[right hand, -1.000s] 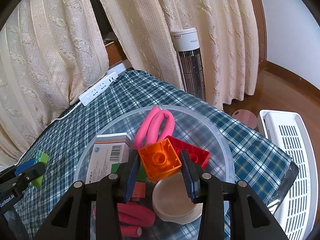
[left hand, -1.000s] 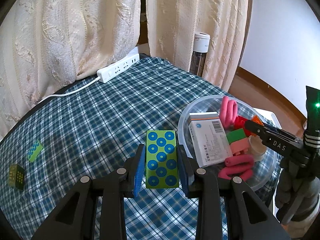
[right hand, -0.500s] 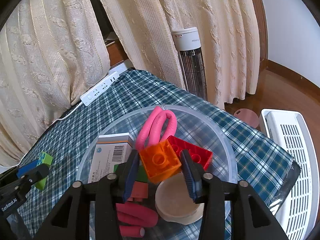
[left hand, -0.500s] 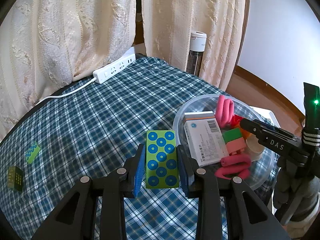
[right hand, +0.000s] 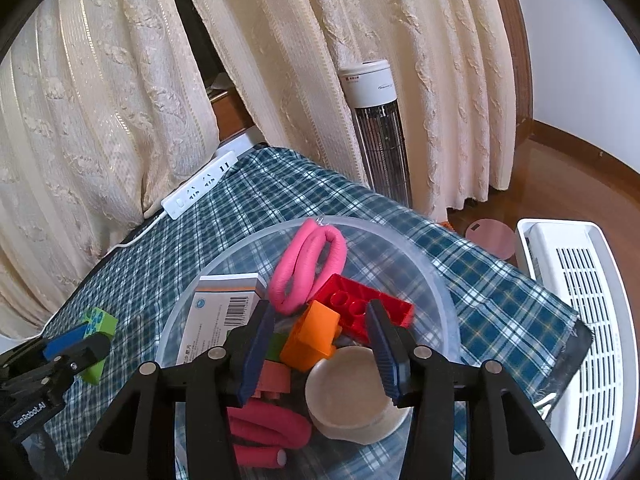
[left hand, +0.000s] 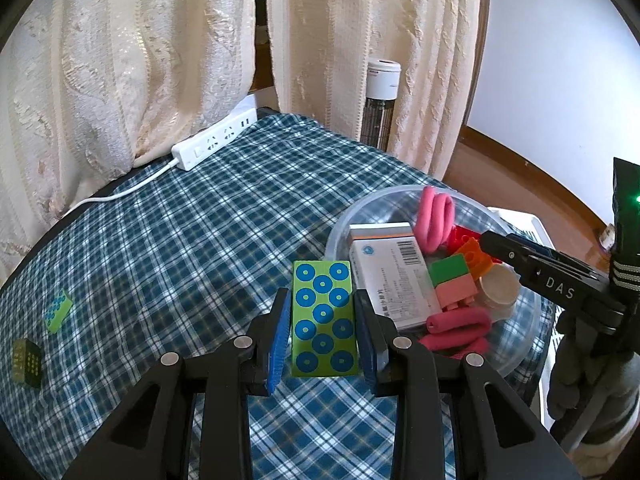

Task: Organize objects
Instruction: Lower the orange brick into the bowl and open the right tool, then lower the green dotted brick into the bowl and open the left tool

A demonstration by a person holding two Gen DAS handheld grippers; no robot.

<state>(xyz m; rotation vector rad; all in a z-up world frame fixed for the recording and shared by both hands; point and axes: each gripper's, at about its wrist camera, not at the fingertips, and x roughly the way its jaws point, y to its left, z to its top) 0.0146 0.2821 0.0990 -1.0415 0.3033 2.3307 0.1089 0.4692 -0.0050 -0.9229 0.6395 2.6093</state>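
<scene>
Depositing stage: the right gripper (right hand: 320, 344) is standing spread over the clear plastic bowl (right hand: 436, 280), the orange building block (right hand: 314, 338) lying loose inside. The left gripper (left hand: 322, 328) is clamping the green blue-dotted block (left hand: 323, 320) just beside the rim; carrying it over the bowl seems next.

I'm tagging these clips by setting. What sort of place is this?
Most likely a room in a home: cream lace curtains hang behind a table with a blue plaid cloth, a tower heater stands on a wooden floor, and a power strip lies by the curtains.
</scene>
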